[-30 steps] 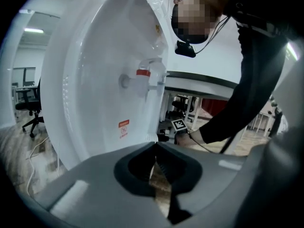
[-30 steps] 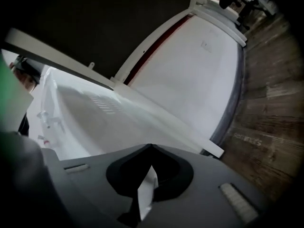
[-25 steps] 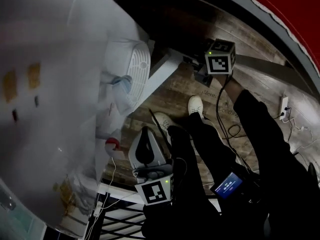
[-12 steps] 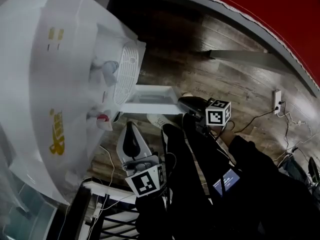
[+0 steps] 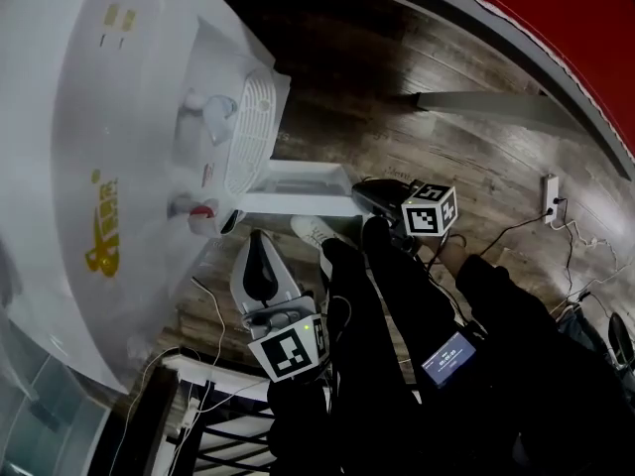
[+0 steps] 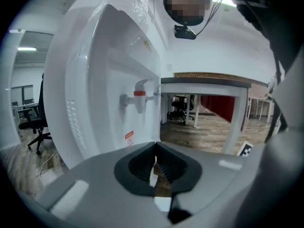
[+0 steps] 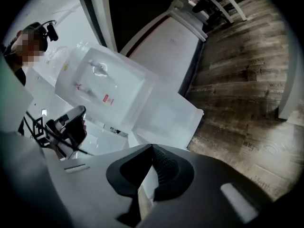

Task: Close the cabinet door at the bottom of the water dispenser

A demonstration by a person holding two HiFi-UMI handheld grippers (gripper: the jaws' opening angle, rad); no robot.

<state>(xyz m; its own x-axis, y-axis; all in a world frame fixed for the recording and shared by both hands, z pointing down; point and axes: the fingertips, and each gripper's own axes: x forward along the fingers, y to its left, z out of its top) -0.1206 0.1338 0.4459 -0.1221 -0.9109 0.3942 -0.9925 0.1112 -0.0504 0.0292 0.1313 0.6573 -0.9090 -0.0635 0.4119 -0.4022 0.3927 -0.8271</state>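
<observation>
The white water dispenser point(image 5: 119, 117) fills the left of the head view, with its taps point(image 5: 203, 211) over a drip grille. Its bottom cabinet door point(image 5: 298, 191) stands swung out over the wood floor. My right gripper point(image 5: 363, 195) is shut and empty, its tips at the door's free edge. In the right gripper view that gripper point(image 7: 152, 148) points at the open door point(image 7: 166, 118) just beyond the jaws. My left gripper point(image 5: 260, 244) hangs shut below the taps, touching nothing. The left gripper view shows that gripper point(image 6: 155, 147) facing the dispenser's front point(image 6: 95, 94) and red tap point(image 6: 138, 95).
The person's shoes point(image 5: 314, 232) stand by the door. A grey table leg point(image 5: 496, 107) lies across the floor at upper right, near a wall socket with cables point(image 5: 551, 198). A black metal rack point(image 5: 198, 415) sits at bottom left. A table point(image 6: 204, 83) stands behind the dispenser.
My right gripper has swept from the upper right in to the door's free edge. The head view has swung, so the dispenser shows more fully. The left gripper has barely shifted.
</observation>
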